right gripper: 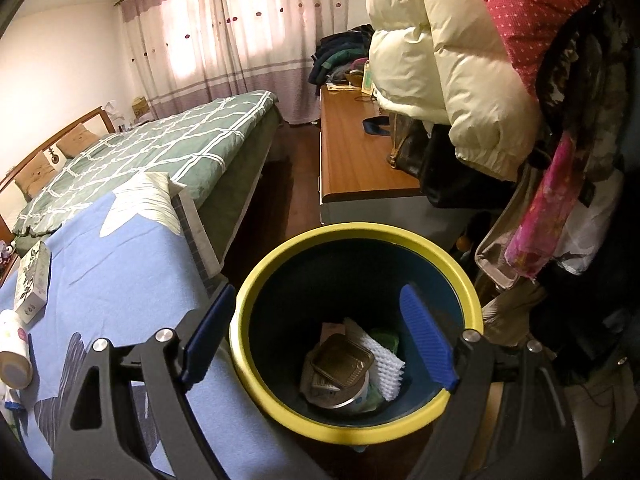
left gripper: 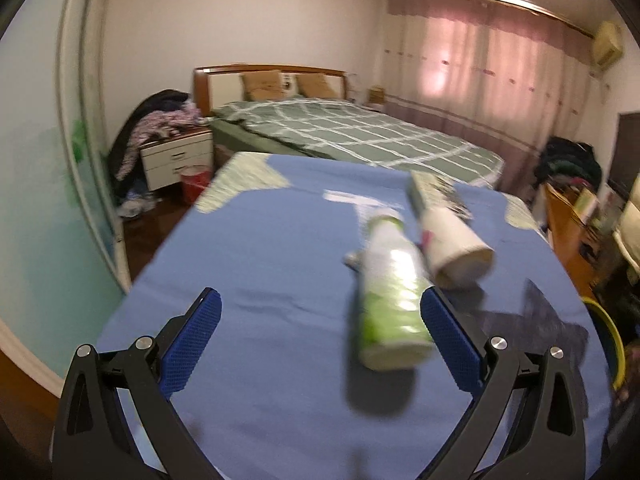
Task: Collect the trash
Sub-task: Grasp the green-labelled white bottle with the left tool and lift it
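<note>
On the blue cloth (left gripper: 260,280) lie a green-and-white bottle (left gripper: 390,292), a white bottle (left gripper: 452,244) and a small patterned box (left gripper: 436,192). My left gripper (left gripper: 320,304) is open and empty above the cloth; the green bottle lies just inside its right finger, blurred. My right gripper (right gripper: 316,300) is open and empty above the yellow-rimmed bin (right gripper: 460,272), which holds a foil tray (right gripper: 340,362), a white foam piece (right gripper: 380,360) and other trash. The white bottle (right gripper: 14,352) and the box (right gripper: 34,280) show at the left of the right wrist view.
A bed with a green checked cover (left gripper: 360,132) stands behind the blue table. A nightstand (left gripper: 176,156) with clothes and a red bin (left gripper: 196,182) are at the left. A wooden dresser (right gripper: 360,152) and hanging coats (right gripper: 448,60) crowd the right, beside the bin.
</note>
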`<state>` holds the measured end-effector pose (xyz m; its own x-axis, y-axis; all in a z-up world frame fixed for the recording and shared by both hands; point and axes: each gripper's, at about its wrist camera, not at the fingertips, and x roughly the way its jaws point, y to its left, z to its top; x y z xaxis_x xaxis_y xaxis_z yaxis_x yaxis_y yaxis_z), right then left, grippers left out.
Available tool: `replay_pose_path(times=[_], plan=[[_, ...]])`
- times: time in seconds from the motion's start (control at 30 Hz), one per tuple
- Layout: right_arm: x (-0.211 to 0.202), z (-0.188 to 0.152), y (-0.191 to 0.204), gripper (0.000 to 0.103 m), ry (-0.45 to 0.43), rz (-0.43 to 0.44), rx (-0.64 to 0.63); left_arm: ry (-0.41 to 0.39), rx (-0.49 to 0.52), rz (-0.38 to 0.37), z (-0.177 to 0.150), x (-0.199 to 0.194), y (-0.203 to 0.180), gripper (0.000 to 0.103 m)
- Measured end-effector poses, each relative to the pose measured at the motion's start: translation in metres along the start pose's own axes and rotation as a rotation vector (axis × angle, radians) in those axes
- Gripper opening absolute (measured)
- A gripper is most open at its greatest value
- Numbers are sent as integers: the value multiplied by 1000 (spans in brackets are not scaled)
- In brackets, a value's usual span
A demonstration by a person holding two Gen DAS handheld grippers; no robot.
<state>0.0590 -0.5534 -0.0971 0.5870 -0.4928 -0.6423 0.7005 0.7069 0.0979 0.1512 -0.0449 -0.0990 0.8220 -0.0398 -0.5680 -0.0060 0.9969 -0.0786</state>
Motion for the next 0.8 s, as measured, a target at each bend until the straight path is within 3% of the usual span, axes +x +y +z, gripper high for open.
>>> replay_pose_path(times=[0.2,0.7,0.8], plan=[[1,0,-2,80,1,19,6,76,60,-13,-14,18,-33,96],[5,1,0,80,21,64,13,190,80,-24,-7,67,-53,54],[6,1,1,80,24,72,12,178,95,-22,-5,66,-55,54]])
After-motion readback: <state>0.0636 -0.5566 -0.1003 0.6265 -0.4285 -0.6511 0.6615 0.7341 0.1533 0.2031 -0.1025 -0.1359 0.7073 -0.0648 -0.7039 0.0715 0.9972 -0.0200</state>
